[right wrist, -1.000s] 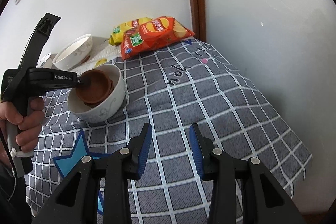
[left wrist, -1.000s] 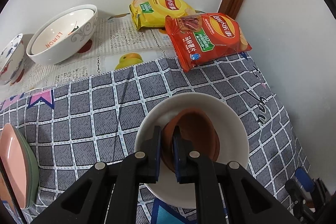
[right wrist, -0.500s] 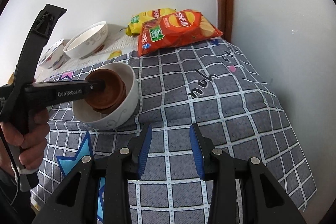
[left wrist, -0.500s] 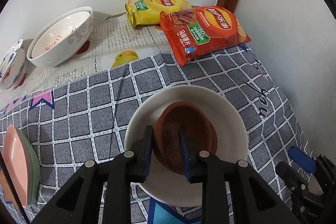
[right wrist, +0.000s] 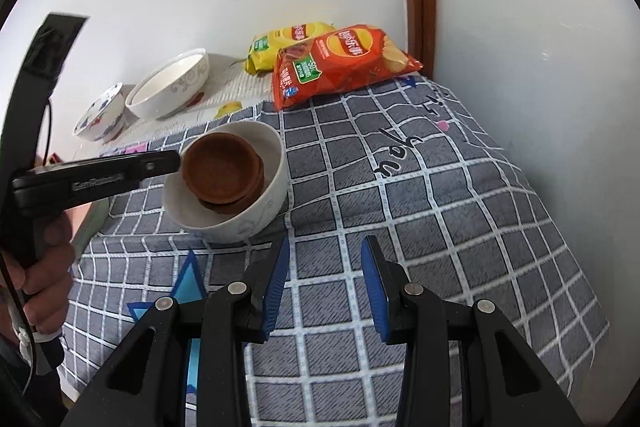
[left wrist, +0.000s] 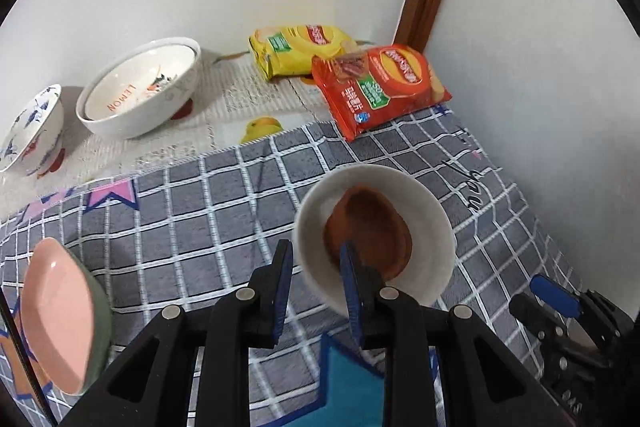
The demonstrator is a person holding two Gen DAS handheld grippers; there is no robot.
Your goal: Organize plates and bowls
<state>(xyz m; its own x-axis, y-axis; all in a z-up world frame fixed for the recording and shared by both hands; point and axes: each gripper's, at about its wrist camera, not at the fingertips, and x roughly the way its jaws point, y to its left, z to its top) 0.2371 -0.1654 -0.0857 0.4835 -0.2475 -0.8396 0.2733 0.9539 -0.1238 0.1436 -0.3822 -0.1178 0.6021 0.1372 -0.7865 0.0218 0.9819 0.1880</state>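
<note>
Two crisp bags, a yellow one (left wrist: pixel 298 49) and a red one (left wrist: pixel 380 89), are lying by the wall behind the white bowl (right wrist: pixel 236 183), which is sitting on the grey checked cloth (right wrist: pixel 420 187) holding stacked brown dishes (right wrist: pixel 224 173). The left hand-held gripper (left wrist: pixel 316 263) is standing open at the bowl's rim, gripping nothing; the right hand-held gripper (right wrist: pixel 326 267) is hovering open and empty

Home room, cloth-covered table (left wrist: pixel 224 195), bowls (left wrist: pixel 140 99), crisp packets (left wrist: pixel 380 87)

Matt brown clay-like bowls (right wrist: pixel 222 173) sit in a glossy white ceramic bowl (right wrist: pixel 256 215) on woven checked cloth (right wrist: pixel 420 195).
</note>
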